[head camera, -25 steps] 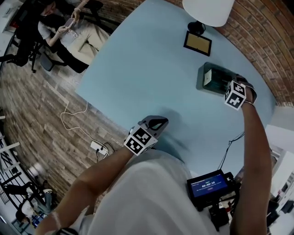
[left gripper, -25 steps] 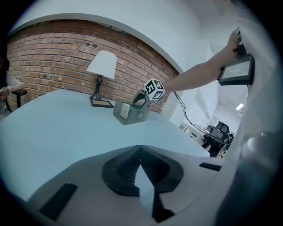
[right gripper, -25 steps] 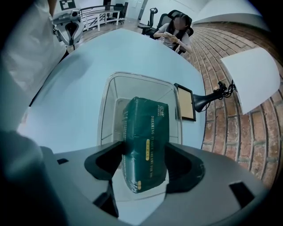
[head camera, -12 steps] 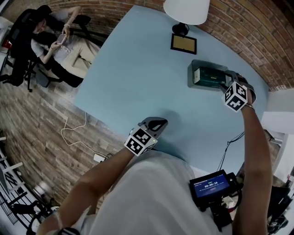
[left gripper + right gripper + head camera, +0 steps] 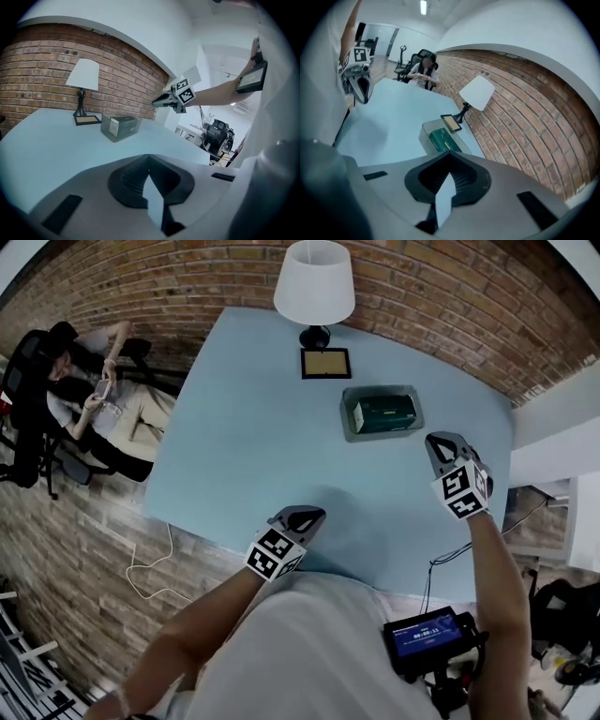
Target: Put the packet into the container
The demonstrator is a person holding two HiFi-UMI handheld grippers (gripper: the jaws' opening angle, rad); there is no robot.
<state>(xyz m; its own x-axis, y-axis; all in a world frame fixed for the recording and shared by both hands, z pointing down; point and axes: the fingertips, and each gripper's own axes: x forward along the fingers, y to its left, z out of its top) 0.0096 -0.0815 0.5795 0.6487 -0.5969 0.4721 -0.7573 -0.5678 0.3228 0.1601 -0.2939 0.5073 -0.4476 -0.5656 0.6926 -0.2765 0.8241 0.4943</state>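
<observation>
At the near edge of the surface (image 5: 253, 446), the left tongs (image 5: 305, 517) hang closed and empty, apparently not needed for this job. Farther back, the packet (image 5: 384, 413) lies inside the container (image 5: 349, 427), so the task looks done. The right tongs (image 5: 441, 444), just beside it and clear of it, have just closed on nothing.

Both arms reach over the table's near edge. The left gripper (image 5: 309, 517) is closed, empty. The right gripper (image 5: 442, 442) has just closed on nothing.
</observation>
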